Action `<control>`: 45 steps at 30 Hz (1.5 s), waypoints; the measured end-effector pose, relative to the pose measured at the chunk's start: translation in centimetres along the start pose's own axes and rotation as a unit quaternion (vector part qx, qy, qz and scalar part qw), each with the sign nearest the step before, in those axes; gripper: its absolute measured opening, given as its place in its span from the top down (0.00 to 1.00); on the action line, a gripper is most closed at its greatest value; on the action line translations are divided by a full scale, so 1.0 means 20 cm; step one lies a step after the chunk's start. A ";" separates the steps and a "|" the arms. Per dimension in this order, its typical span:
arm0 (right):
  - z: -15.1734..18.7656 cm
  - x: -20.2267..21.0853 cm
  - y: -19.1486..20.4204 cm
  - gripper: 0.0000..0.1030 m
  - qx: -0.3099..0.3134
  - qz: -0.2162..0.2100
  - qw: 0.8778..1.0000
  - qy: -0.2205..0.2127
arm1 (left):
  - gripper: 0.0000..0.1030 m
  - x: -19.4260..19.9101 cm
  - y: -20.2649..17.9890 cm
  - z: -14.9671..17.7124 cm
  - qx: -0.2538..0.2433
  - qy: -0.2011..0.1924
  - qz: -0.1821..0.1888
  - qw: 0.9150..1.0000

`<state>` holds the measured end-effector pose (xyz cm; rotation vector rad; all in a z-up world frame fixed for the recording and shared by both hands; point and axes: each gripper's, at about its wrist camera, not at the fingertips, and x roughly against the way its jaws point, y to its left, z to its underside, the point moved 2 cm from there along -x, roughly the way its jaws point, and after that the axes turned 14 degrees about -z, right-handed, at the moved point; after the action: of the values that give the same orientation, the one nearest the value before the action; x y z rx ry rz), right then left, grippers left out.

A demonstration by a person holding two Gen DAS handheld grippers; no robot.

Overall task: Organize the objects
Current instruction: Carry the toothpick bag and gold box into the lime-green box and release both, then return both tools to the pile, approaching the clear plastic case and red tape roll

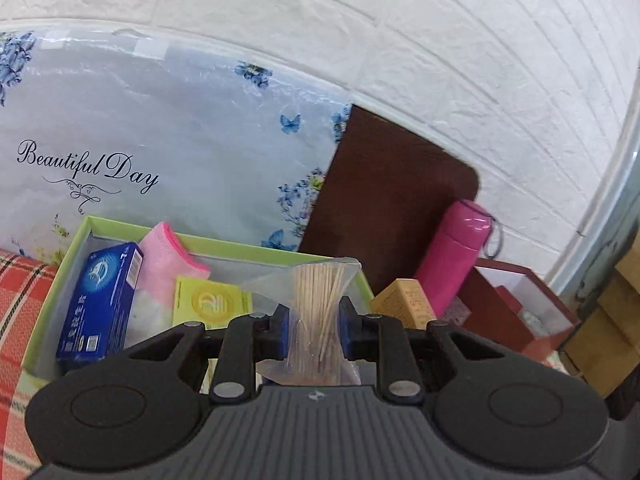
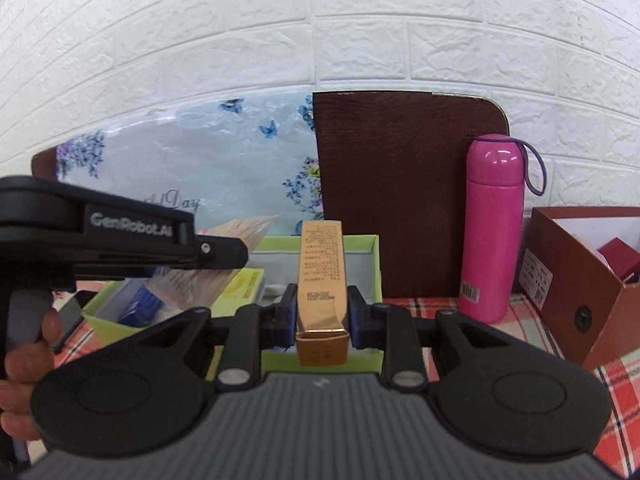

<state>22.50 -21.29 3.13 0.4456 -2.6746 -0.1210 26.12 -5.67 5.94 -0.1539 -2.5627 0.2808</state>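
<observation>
Pink flask (image 2: 494, 228) before brown board (image 2: 404, 192), brick wall (image 2: 320, 20)

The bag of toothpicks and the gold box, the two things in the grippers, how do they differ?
The bag of toothpicks is soft, clear plastic showing loose wooden sticks; the gold box is rigid, opaque card with printed text. The bag sits in the left gripper; the box sits in the right gripper. The bag flares wide above the pads, while the box keeps straight sides. Both are pinched and carried in front of the green tray.

Your left tongs (image 1: 313, 328) and right tongs (image 2: 322, 316) are each clamped narrow on a load, both angled slightly downward, your left hand (image 2: 24, 364) gripping its handle.
</observation>
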 end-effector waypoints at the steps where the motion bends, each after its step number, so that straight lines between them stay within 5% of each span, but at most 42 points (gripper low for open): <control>1: 0.00 -0.03 -0.01 0.77 0.005 0.003 1.000 0.001 | 0.77 -0.04 0.00 -0.01 0.000 0.002 0.000 1.000; 9: 0.00 -0.25 -0.06 0.77 0.045 0.029 0.998 0.019 | 0.76 -0.24 0.00 -0.02 -0.008 0.019 -0.006 1.000; 10: 0.01 -0.27 -0.05 0.76 0.059 0.033 0.997 0.022 | 0.64 -0.26 0.00 -0.01 -0.012 0.019 -0.010 1.000; 11: 0.02 -0.27 -0.04 0.72 0.073 0.036 0.996 0.022 | 0.40 -0.27 0.01 0.00 -0.015 0.023 -0.014 1.000; 13: 0.04 -0.25 -0.02 0.44 0.091 0.034 0.995 0.016 | 0.20 -0.27 0.04 0.01 -0.006 0.018 -0.031 0.999; 17: 0.10 -0.20 0.02 0.31 0.112 0.036 0.993 0.014 | 0.19 -0.22 0.08 0.02 -0.008 -0.002 -0.028 1.000; 19: 0.12 -0.18 0.02 0.17 0.100 0.034 0.994 0.012 | 0.19 -0.20 0.09 0.02 -0.012 -0.003 -0.035 0.999; 26: 0.10 -0.03 0.05 0.02 0.093 0.037 0.995 -0.009 | 0.18 -0.05 0.06 0.01 -0.032 -0.007 -0.049 0.998; 31: 0.08 0.13 0.09 0.00 0.086 0.029 0.995 -0.030 | 0.17 0.16 0.02 0.04 -0.057 -0.028 -0.078 0.995; 45: 0.31 0.48 0.21 0.00 0.037 0.010 0.999 -0.012 | 0.14 0.50 0.03 0.26 -0.064 -0.024 -0.087 0.994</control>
<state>10.42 -20.27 1.92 0.4438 -2.7135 -0.0230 14.90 -4.22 6.74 0.0294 -2.6219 0.0545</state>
